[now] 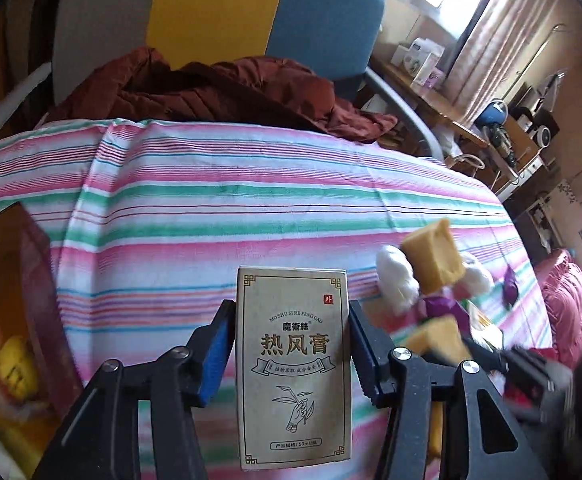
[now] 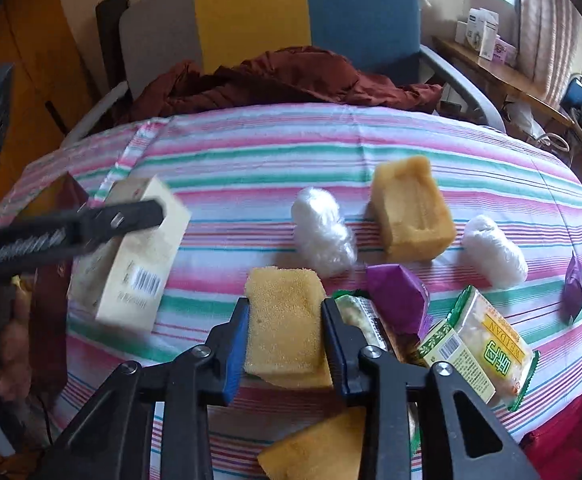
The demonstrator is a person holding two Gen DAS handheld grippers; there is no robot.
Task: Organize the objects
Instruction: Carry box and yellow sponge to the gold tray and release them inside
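Both jaws are closed on loads: left gripper (image 1: 291, 364) clamps the box (image 1: 294, 364) by its long sides, lifted above the striped tabletop (image 1: 211, 208); right gripper (image 2: 285, 344) squeezes a sponge (image 2: 285, 328). Box seems light, crushable; sponge soft, best taken mid-body.

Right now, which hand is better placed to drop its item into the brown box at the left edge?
Left, probably. Its tongs hold the carton close beside the brown box. The right tongs grip a sponge farther off, amid the snacks.
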